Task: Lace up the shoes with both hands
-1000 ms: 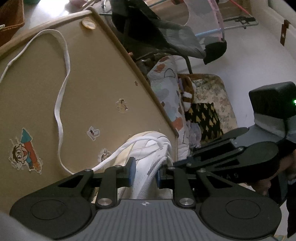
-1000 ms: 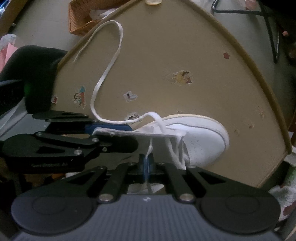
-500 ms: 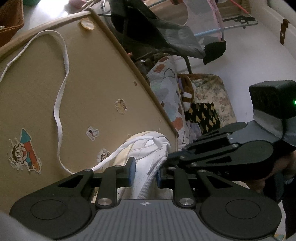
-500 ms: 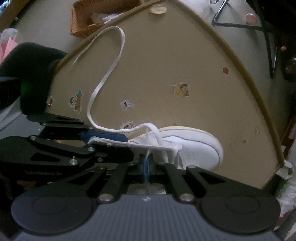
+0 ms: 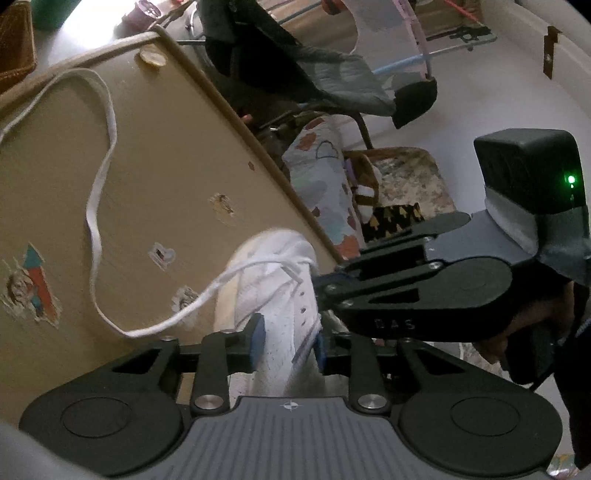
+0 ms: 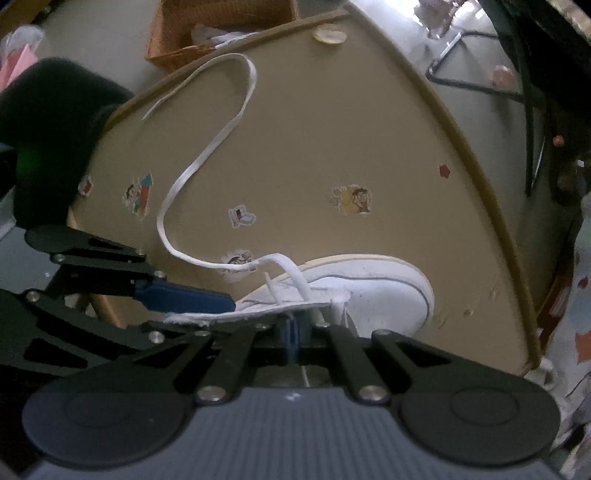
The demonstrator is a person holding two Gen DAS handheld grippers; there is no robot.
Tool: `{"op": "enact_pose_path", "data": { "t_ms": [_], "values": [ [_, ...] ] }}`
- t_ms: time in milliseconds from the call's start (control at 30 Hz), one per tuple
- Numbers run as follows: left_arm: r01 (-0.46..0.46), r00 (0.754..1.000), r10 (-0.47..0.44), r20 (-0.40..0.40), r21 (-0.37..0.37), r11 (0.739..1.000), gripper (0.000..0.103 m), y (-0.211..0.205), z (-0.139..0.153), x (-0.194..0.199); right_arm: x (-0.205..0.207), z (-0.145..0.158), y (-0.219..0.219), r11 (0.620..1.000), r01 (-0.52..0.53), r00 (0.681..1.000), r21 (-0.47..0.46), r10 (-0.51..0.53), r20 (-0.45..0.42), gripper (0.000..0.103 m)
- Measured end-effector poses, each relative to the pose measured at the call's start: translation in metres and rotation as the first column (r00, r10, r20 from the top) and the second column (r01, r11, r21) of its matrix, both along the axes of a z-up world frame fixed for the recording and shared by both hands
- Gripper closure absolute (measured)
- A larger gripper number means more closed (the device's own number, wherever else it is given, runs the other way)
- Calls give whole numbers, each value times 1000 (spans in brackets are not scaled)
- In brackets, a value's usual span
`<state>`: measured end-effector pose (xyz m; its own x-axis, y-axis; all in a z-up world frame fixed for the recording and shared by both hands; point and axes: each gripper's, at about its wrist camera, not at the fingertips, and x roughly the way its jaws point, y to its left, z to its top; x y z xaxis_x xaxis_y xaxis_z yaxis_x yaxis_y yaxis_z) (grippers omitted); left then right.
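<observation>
Tan desk point(image 6: 332, 129) with a raised rim of lighter brown, filling most of the right wrist view and the left half of the left wrist view point(image 5: 155, 155). A white shoe point(image 6: 369, 288) rests on its surface at lower centre of the right wrist view, toe toward the right. A loose white lace point(image 6: 207, 158) runs from the shoe in a long curve across the desk toward the upper left, its free end near the rim. Worn cartoon stickers point(image 6: 352, 199) are scattered over the top; a round pale disc point(image 6: 328, 35) lies near the upper corner.
</observation>
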<state>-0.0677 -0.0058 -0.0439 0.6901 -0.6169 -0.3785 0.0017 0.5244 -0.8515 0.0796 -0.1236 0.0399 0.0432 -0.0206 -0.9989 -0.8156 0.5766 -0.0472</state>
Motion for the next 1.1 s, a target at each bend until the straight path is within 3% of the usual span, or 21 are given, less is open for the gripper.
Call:
{"op": "enact_pose_path", "data": {
  "t_ms": [200,667,900,1000,1100],
  "values": [
    [15,1000,-16,-24,-62,998,65,-6,-6,2,-7,3,0,997,-73,996,26,71,48,100],
    [-17,1000,16,-9,-89,996,61,-10,-10,-1,-24,13,-11,978,-205,966,-25,207,155,89],
    [-61,998,62,11,-92,994,61,-4,-9,-5,-31,42,-31,987,-130,965,93,104,240,86],
    [-104,994,106,9,-101,989,61,3,-8,-8,-38,58,-41,984,-44,955,171,-9,296,77],
    [-133,991,132,-8,-88,987,61,7,-7,-6,-55,74,-57,953,76,920,294,-181,347,70]
  ]
}}
